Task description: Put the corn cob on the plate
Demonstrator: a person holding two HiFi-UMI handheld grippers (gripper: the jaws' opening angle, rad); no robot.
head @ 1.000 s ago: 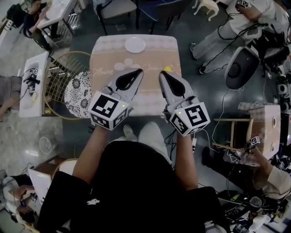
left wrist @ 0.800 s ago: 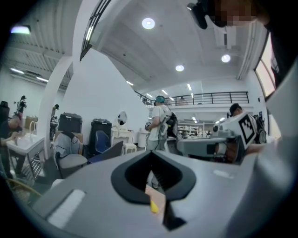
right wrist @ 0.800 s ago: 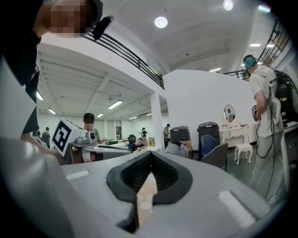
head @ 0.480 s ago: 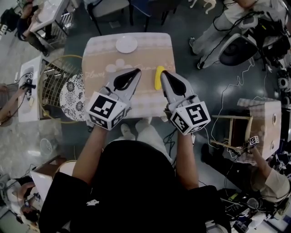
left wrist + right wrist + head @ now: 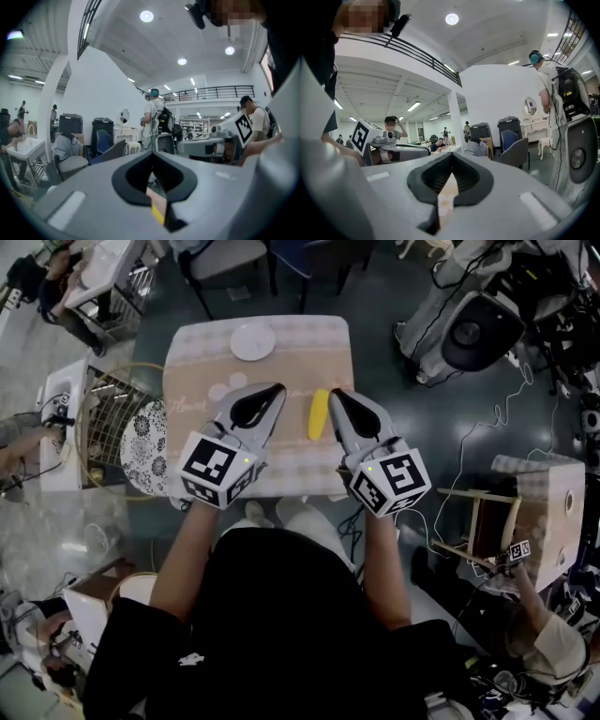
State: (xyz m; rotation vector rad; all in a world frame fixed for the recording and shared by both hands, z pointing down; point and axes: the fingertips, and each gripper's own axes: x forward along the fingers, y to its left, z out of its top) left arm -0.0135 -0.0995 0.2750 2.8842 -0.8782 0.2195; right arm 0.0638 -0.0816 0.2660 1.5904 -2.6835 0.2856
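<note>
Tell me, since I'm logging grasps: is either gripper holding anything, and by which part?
Nothing is held. Left gripper and right gripper are shut, empty; the corn cob lies between them.

Grey left gripper (image 5: 278, 389) and right gripper (image 5: 334, 394) slid further out over the beige patterned table (image 5: 187, 371), so the yellow corn cob (image 5: 319, 415) now shows fully between them.

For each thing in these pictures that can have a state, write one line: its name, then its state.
left claw: shut, holding nothing.
right claw: shut, holding nothing.
corn cob: lying flat on the table, not gripped, not on the plate.
plate: empty, near the table's far edge.
</note>
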